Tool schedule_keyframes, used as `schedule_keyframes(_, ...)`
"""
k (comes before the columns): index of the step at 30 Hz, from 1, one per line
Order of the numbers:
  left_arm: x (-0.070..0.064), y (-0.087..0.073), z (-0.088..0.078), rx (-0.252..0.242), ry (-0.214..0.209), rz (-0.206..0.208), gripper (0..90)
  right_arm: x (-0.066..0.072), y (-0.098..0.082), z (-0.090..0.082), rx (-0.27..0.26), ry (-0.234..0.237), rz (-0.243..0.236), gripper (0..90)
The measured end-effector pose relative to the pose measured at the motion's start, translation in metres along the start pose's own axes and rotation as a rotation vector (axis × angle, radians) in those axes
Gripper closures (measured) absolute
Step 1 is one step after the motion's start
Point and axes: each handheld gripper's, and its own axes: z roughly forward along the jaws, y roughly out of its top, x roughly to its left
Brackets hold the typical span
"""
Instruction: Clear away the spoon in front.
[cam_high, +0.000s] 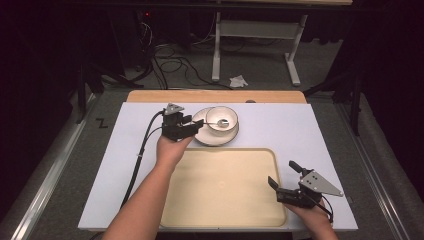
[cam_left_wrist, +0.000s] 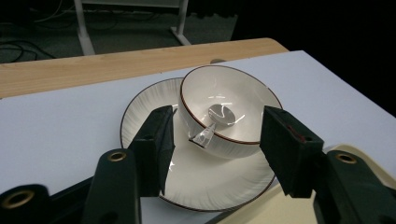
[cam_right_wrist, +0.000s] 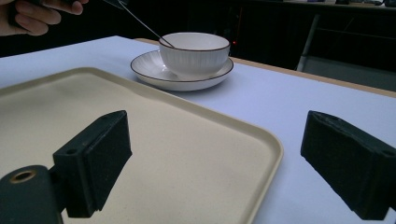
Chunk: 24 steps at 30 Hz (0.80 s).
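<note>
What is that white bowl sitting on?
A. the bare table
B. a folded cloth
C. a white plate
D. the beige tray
C: the bowl rests on a white plate with a dark rim, on the table beyond the beige tray.

The left hand is cut by the right gripper view's upper left corner. In the left gripper view the black pads cover part of the plate, whose near rim leaves the frame. The spoon handle's end is blurred, possibly translucent.
</note>
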Motion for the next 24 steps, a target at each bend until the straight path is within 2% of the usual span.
schedule_keyframes(3, 0.0005, -0.0022, 0.0048, 0.035, 0.006, -0.014, 52.7, -0.0002, 0.0003, 0.0000, -0.003, 0.003, -0.002, 9.1)
schedule_keyframes(5, 0.0005, -0.0028, 0.0059, 0.040, -0.003, -0.017, 54.3, 0.0002, 0.0003, -0.0002, -0.001, 0.003, 0.001, 9.1)
schedule_keyframes(6, -0.0002, -0.0035, 0.0072, 0.048, -0.004, -0.010, 60.1, 0.0003, 0.0004, -0.0004, -0.002, 0.003, 0.001, 9.1)
schedule_keyframes(8, -0.0003, -0.0037, 0.0072, 0.049, -0.005, -0.007, 61.6, 0.0001, 0.0005, -0.0004, -0.002, 0.003, -0.001, 9.1)
schedule_keyframes(11, -0.0001, -0.0036, 0.0071, 0.054, -0.011, -0.017, 72.3, 0.0002, 0.0004, -0.0006, -0.002, 0.004, 0.001, 9.1)
schedule_keyframes(14, 0.0004, -0.0032, 0.0067, 0.054, -0.023, -0.025, 78.3, 0.0006, 0.0006, -0.0005, -0.001, 0.004, 0.001, 9.1)
schedule_keyframes(19, 0.0002, -0.0016, 0.0060, 0.054, -0.022, -0.038, 82.1, 0.0000, 0.0006, -0.0005, -0.001, 0.004, 0.000, 9.1)
schedule_keyframes(24, -0.0007, -0.0017, 0.0056, 0.059, -0.016, -0.032, 83.7, -0.0005, 0.0007, -0.0008, -0.002, 0.001, 0.002, 9.3)
